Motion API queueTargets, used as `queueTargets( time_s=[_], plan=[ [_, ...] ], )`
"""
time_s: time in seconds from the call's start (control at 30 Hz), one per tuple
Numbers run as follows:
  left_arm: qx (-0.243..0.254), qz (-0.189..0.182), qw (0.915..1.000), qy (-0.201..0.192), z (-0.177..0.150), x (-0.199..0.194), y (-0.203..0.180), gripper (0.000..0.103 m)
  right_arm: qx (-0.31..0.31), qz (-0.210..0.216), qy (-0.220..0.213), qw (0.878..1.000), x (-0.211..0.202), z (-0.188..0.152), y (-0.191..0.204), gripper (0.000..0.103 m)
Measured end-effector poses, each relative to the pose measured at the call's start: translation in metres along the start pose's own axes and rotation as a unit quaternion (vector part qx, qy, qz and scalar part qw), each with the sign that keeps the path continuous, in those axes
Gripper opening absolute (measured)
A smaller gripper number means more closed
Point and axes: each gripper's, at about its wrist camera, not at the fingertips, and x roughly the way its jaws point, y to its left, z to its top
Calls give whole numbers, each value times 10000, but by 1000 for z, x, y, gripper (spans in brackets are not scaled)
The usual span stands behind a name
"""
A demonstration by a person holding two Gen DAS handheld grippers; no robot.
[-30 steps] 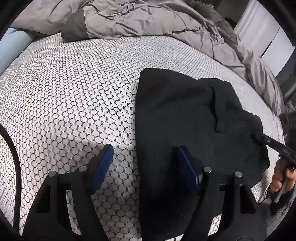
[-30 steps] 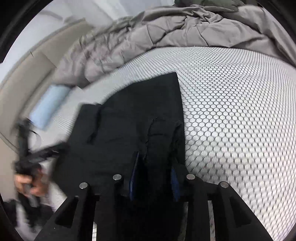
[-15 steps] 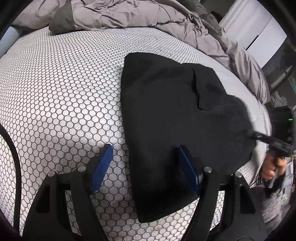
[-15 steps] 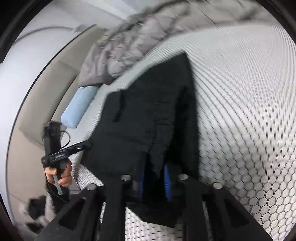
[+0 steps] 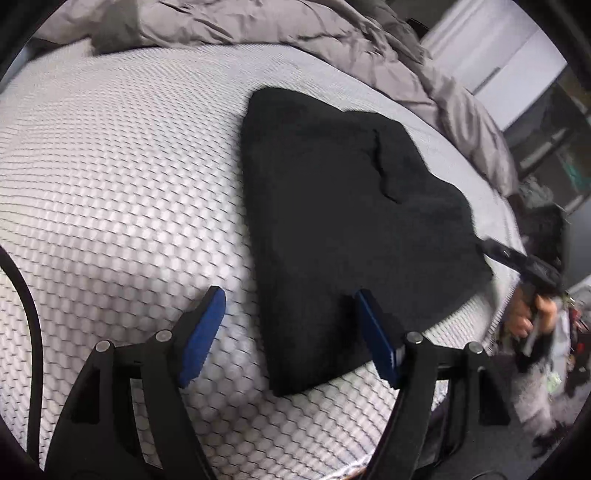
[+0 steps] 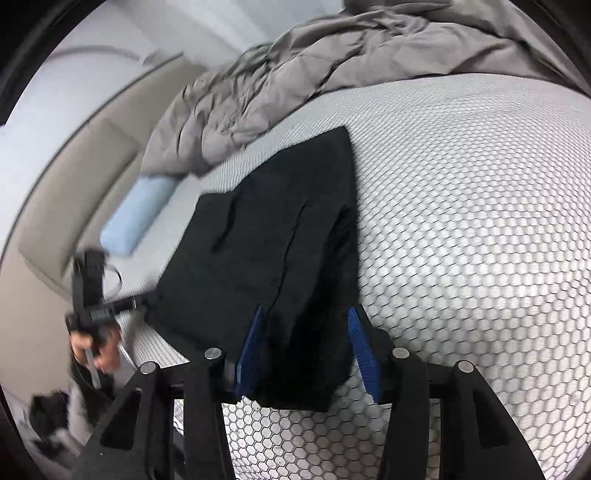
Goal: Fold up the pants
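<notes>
The black pants (image 5: 343, 221) lie folded into a compact stack on the honeycomb-patterned mattress (image 5: 122, 177). My left gripper (image 5: 291, 332) is open and empty above the stack's near edge. It also shows at the left of the right wrist view (image 6: 140, 302). My right gripper (image 6: 308, 350) is open, its blue pads either side of the near corner of the pants (image 6: 266, 251) without pinching it. It also shows in the left wrist view (image 5: 484, 247) at the stack's right corner.
A rumpled grey duvet (image 5: 277, 33) is piled along the far side of the bed. A light blue pillow (image 6: 136, 214) lies by the beige headboard (image 6: 74, 177). The bed edge runs close to the pants on the near side.
My right gripper has opened and let go of the pants corner, which now rests on the stack. My left gripper has drawn back a little, still open.
</notes>
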Motion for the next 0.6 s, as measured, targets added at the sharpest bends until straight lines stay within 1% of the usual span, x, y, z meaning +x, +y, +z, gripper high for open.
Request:
queueTargets(
  time_s=[0.03, 0.07, 0.1, 0.13, 0.17, 0.2, 0.23, 0.27, 0.3, 0.33, 0.37, 0.4, 0.43, 0.47, 0.5, 0.53, 0.57, 0.6],
  plan=[
    [45, -124, 9999, 93, -1, 3, -1, 63, 98, 87, 9, 9999, 3, 1, -5, 48],
    [55, -198, 9997, 159, -2, 6, -1, 58, 249, 196, 78, 9995, 14, 5, -9, 48],
    [53, -262, 9995, 184, -1, 10, 0, 54, 322, 217, 183, 9991, 21, 5, -13, 48],
    [16, -272, 9995, 138, 1, 12, 1, 46, 394, 232, 313, 9985, 29, 7, -17, 48],
    [-37, -276, 9996, 75, 3, 13, 2, 43, 426, 297, 374, 9980, 35, 7, -18, 47],
    [-30, -278, 9996, -20, 5, 11, 2, 35, 335, 278, 383, 9983, 38, 7, -15, 38],
    [-36, -227, 9996, -139, 9, 9, 3, 30, 235, 240, 393, 9987, 34, 5, -16, 31],
    [-79, -175, 9996, -221, 11, 8, 5, 29, 189, 247, 380, 9988, 34, 4, -13, 25],
    [-160, -126, 9994, -285, 14, 8, 7, 29, 149, 203, 342, 9991, 34, 3, -5, 23],
    [-219, -79, 9994, -260, 22, 15, 6, 29, 93, 163, 341, 9992, 33, 1, -1, 23],
    [-243, -82, 9994, -217, 23, 16, 8, 30, 42, 137, 322, 9994, 33, 0, 2, 23],
    [-271, -101, 9994, -209, 22, 16, 9, 31, -38, 20, 271, 9996, 32, -1, 5, 24],
    [-311, -103, 9993, -185, 19, 12, 10, 32, -61, -69, 261, 9996, 31, 0, 4, 26],
    [-313, -58, 9993, -170, 18, 10, 8, 33, 17, -62, 279, 9996, 29, -1, 0, 30],
    [-302, 18, 9994, -170, 15, 5, 8, 38, 179, 43, 331, 9993, 23, -4, -8, 36],
    [-253, 73, 9995, -159, 8, -5, 7, 41, 282, 87, 319, 9991, 19, -4, -10, 38],
    [-197, 69, 9997, -139, 4, -8, 5, 42, 351, 142, 256, 9990, 12, -6, -12, 42],
    [-104, 54, 9998, -155, -3, -17, 1, 47, 389, 303, 182, 9986, 6, -9, -12, 46]
  ],
)
